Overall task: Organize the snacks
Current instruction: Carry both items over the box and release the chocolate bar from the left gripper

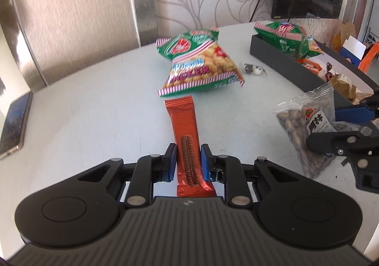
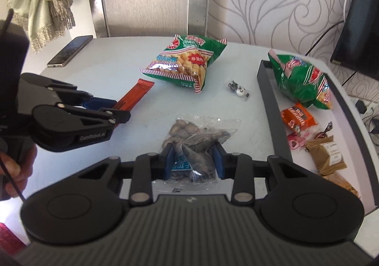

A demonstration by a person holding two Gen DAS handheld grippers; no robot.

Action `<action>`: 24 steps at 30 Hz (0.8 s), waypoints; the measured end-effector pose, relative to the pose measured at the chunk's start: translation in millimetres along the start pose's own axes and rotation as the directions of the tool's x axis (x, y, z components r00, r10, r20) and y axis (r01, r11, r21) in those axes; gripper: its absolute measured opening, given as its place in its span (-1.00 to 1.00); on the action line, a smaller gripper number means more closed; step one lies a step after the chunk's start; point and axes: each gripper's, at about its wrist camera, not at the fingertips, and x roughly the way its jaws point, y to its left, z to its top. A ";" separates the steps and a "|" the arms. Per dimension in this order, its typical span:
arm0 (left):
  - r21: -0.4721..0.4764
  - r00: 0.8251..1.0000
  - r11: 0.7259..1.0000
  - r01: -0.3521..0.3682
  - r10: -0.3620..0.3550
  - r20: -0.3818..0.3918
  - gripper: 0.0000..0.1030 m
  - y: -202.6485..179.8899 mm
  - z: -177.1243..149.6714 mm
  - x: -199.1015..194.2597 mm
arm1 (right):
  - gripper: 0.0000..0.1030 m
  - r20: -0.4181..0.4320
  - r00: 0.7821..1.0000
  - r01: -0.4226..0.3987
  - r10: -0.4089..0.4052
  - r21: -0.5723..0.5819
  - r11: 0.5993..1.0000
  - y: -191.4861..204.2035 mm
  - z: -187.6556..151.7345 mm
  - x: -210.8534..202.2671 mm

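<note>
So the big thing here is the black tray off to the right of the right gripper's fingers, long side running away from the camera, with a green cracker bag, an orange pack and a few small wrapped sweets already in it. There looks to be bare floor left in the tray's near half.

The right gripper is way closer to it, and its fingers are pinched on a clear bag of nuts, which sticks out ahead of the fingertips and looks crumpled where they grip.

The left gripper has its fingers closed on the sides of an orange wafer bar, long axis pointing straight ahead along the fingers. Its far tip is right up against the loose prawn cracker bag.

Small candies sit ahead-right, between that bag and the tray. I'd guess the nuts go in first, since the table between is bare.
</note>
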 end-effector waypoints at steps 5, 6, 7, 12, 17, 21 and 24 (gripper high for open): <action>0.028 1.000 1.000 0.010 -0.011 0.027 -0.51 -7.4 1.9 -8.9 | -0.27 0.024 1.000 0.011 -0.011 -0.007 1.000 5.1 -2.4 -18.5; 0.031 1.000 0.999 0.013 -0.013 0.028 -0.51 -8.5 1.8 -9.9 | -0.27 0.029 1.000 0.012 -0.012 -0.003 1.000 5.6 -2.9 -22.1; 0.034 0.999 0.999 0.017 -0.018 0.030 -0.51 -9.8 1.6 -11.7 | -0.27 0.033 0.999 0.012 -0.012 0.002 1.000 6.0 -3.6 -25.6; 0.040 0.999 0.999 0.033 -0.034 0.035 -0.51 -13.3 1.1 -15.5 | -0.27 0.049 0.999 0.019 -0.020 0.024 1.000 7.0 -5.4 -39.4; 0.048 0.998 0.998 0.042 -0.044 0.036 -0.51 -18.5 2.6 -15.7 | -0.27 0.069 0.997 0.022 -0.025 0.040 0.999 8.7 -6.6 -54.2; 0.054 0.997 0.997 0.052 -0.054 0.051 -0.51 -24.0 6.7 -17.6 | -0.27 0.081 0.996 0.026 -0.029 0.047 0.999 7.0 -6.8 -62.7; 0.057 0.996 0.997 0.059 -0.062 0.057 -0.51 -29.3 10.5 -17.4 | -0.27 0.087 0.996 0.032 -0.036 0.051 0.998 3.7 -7.3 -66.9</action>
